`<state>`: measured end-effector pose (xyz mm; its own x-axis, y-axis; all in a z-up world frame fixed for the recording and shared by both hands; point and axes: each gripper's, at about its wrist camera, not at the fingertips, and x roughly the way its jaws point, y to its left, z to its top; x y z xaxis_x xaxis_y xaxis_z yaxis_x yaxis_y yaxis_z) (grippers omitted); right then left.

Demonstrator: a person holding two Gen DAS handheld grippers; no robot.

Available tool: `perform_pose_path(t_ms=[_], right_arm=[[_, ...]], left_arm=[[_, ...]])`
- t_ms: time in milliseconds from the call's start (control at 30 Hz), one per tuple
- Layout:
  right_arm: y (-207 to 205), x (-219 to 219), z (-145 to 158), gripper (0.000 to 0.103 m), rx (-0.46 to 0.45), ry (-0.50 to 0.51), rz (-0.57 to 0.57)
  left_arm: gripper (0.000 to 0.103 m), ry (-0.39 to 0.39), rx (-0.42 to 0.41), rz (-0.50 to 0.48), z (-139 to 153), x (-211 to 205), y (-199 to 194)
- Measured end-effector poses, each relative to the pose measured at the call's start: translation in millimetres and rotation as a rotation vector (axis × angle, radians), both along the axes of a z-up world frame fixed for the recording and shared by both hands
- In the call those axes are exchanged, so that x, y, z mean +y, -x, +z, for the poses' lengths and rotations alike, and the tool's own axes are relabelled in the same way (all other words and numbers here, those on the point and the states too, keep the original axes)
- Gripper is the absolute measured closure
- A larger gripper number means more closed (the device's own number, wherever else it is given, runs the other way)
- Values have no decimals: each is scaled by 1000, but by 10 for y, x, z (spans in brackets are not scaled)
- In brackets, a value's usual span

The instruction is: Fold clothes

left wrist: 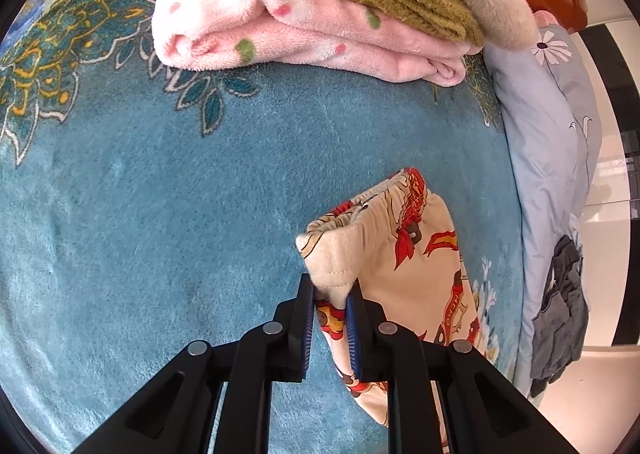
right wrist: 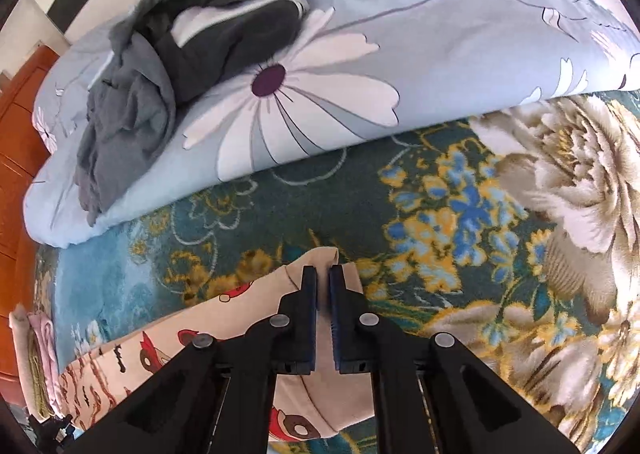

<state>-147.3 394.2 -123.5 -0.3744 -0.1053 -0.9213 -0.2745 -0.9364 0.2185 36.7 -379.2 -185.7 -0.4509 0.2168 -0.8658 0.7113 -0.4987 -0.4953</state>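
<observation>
We hold the cream printed garment (left wrist: 404,254) over the blue floral blanket (left wrist: 160,214): our left gripper (left wrist: 331,294) pinches its folded hem, and our right gripper (right wrist: 323,274) is closed on its far corner, below the flowered duvet (right wrist: 400,34)

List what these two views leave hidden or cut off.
- Left wrist view: the printed garment's lower end, behind the left tool.
- Right wrist view: whether the right tool pinches cloth; its fingers hide the contact.
- Left wrist view: the folded stack's top, cut off by the edge.
</observation>
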Motion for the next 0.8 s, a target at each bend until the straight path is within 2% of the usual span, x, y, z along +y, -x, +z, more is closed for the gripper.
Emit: perform_pose_path(t_ms=[67,167,267,333,400,500,633,800], right_arm=[[-9,-8,-90,97,-21,6,-11],[-55,51,-58,95,4,42,-38],[-163,155,46,70,31,75,-50],[-327,265,154,69,71,118,-66],[-590,396,157,67,86,212,-104],[-917,556,-65,66,56,368,-179],[-1095,636,-330,65,81,527,-293],[-1122,611,-470,66,170,637,-454]], left_arm=[[86,-4,2,1,2,-2,-2],[86,-9,3,2,7,-5,-4],[86,-12,9,5,0,-5,-8],[85,-16,15,10,-8,-6,-15],[85,-20,19,16,-20,-6,-22],[85,-35,18,24,-67,-16,-38],[85,-63,28,42,-74,-48,-64],[84,-70,27,67,-57,-54,-81]])
